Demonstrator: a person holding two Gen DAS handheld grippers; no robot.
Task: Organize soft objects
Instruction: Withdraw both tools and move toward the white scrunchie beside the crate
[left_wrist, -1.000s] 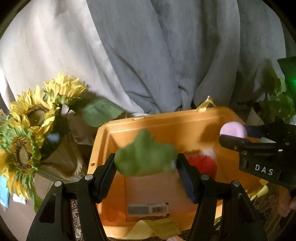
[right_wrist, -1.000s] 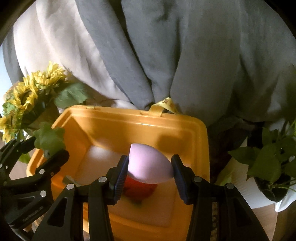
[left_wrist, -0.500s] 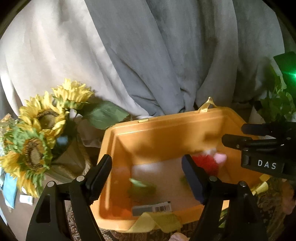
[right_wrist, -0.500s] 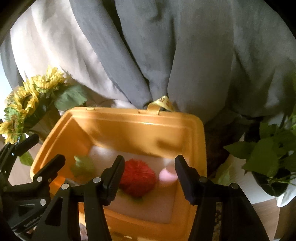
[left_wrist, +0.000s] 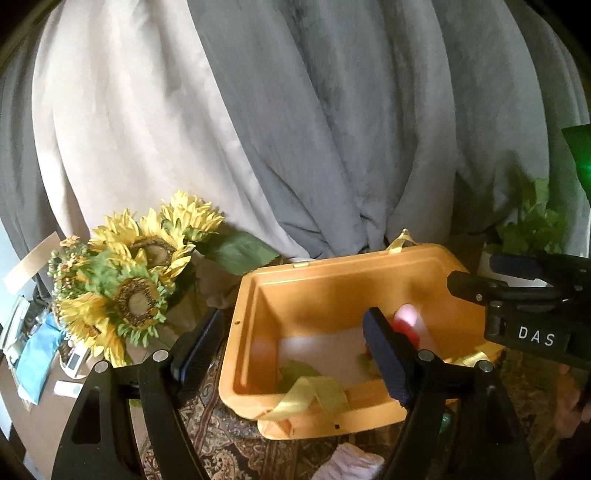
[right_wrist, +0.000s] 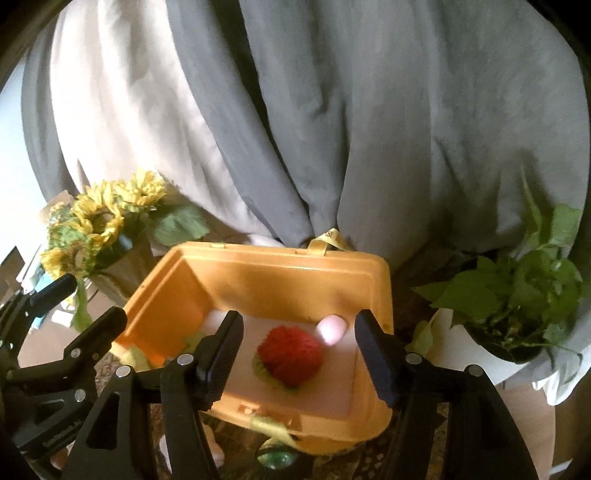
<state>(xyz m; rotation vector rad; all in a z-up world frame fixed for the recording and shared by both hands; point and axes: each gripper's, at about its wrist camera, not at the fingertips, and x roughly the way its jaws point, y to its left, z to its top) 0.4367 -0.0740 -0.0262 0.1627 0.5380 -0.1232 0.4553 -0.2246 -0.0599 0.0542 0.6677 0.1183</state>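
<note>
The orange bin (left_wrist: 351, 260) (right_wrist: 295, 254) stands in front of both grippers. On its white floor lie a red fuzzy ball (right_wrist: 290, 354) (left_wrist: 406, 329), a pink sponge (right_wrist: 331, 328) (left_wrist: 408, 314) just right of the ball, and a green soft piece (left_wrist: 295, 371) (right_wrist: 194, 341) at the near left. My left gripper (left_wrist: 291, 332) (right_wrist: 90, 301) is open and empty, above the bin's near left corner. My right gripper (right_wrist: 300, 328) (left_wrist: 476, 273) hangs over the near rim; its jaws are opening with nothing between them.
A sunflower bouquet (left_wrist: 136, 295) stands left of the bin, and a leafy potted plant (right_wrist: 517, 295) stands to its right. Grey and cream curtains hang behind. A yellow ribbon (left_wrist: 310, 395) drapes over the near rim. A white soft thing (left_wrist: 351, 461) lies on the patterned cloth below.
The left gripper let go of the green piece and the right let go of the pink sponge; both now lie in the bin. Both grippers opened and drew up and back.
</note>
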